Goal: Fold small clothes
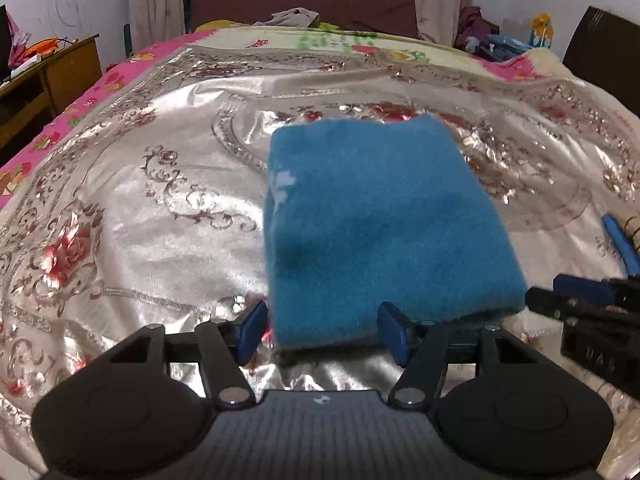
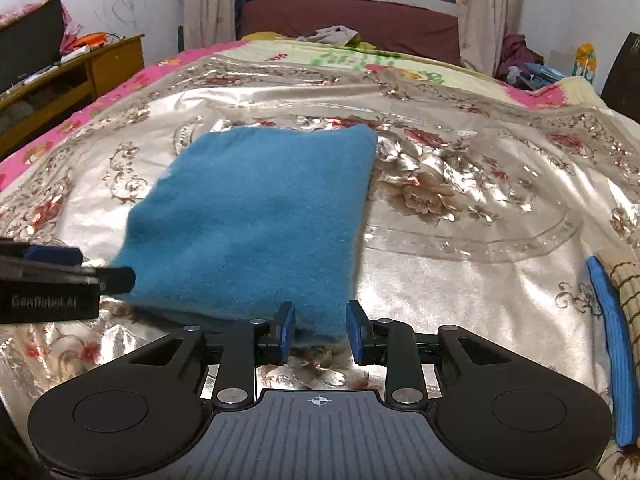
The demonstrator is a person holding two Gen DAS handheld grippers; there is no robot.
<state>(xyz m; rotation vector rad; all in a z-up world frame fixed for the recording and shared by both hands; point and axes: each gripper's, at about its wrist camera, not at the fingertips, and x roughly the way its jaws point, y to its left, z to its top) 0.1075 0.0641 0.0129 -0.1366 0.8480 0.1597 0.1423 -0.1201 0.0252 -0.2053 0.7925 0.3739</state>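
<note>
Two grippers are held at the near edge of the folded blue cloth [image 1: 384, 232], which lies flat on the bed [image 1: 160, 220]. Left gripper [image 1: 326, 330] and right gripper [image 2: 320, 330] are both tilted down, fingers apart, nothing clamped (the cloth edge sits between them). Release should be finished cleanly, so the fold is not dragged.

Both tongs are pointing forward and slanting downward, side by side. The left tongs [image 1: 324, 330] are standing with their blue pads wide apart, gripping nothing. The right tongs [image 2: 320, 332] are holding their pads more narrowly parted, also not pressing on anything between them.
</note>
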